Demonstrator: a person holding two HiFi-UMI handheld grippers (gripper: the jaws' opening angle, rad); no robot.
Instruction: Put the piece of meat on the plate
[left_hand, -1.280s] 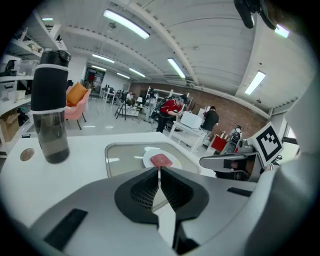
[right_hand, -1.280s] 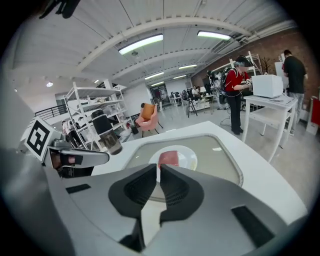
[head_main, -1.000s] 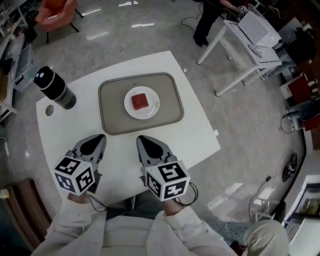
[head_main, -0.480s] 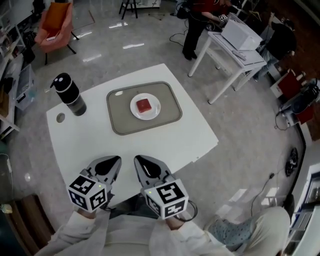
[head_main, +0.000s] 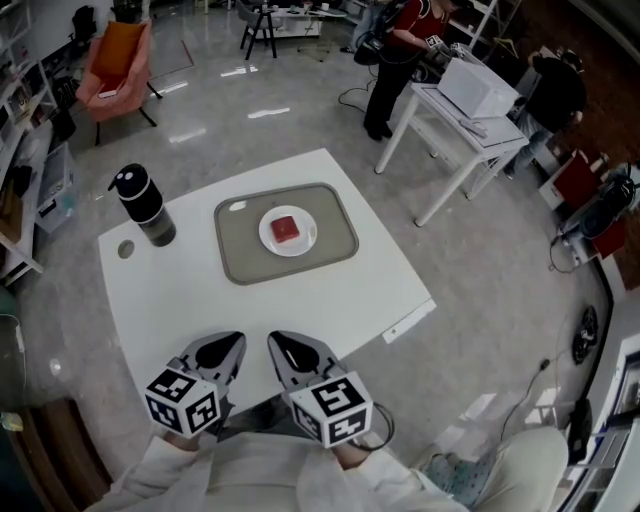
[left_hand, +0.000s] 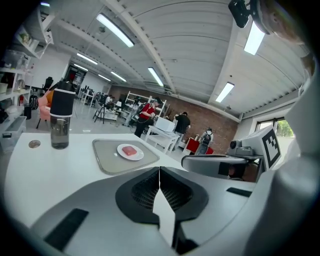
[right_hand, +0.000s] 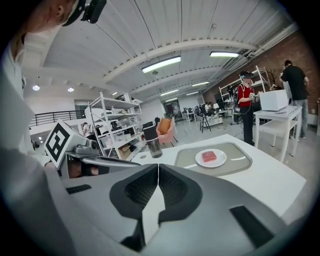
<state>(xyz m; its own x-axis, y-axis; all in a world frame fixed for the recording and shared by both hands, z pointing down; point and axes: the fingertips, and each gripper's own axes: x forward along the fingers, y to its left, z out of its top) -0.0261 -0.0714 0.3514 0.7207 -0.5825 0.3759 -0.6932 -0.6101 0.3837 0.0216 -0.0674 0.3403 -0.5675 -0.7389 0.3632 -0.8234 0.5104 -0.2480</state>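
Left hand-held gripper (head_main: 236, 341) and right hand-held gripper (head_main: 272, 340), both closed and empty, I've drawn back, leaving the red square piece of meat (head_main: 286, 229) ahead on the round white plate (head_main: 267, 238), so I judge the task done.

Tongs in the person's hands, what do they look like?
The left tongs and right tongs are grey, pointed shells with black ribbed pads inside. Each carries a white cube printed with black square markers. The sleeves are white, and a dark cable loops by the right one.

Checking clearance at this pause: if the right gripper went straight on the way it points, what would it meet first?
Probably the black-capped bottle, which stands almost dead ahead of the right gripper across bare table. The tray lies right of that line. Depth is unclear.
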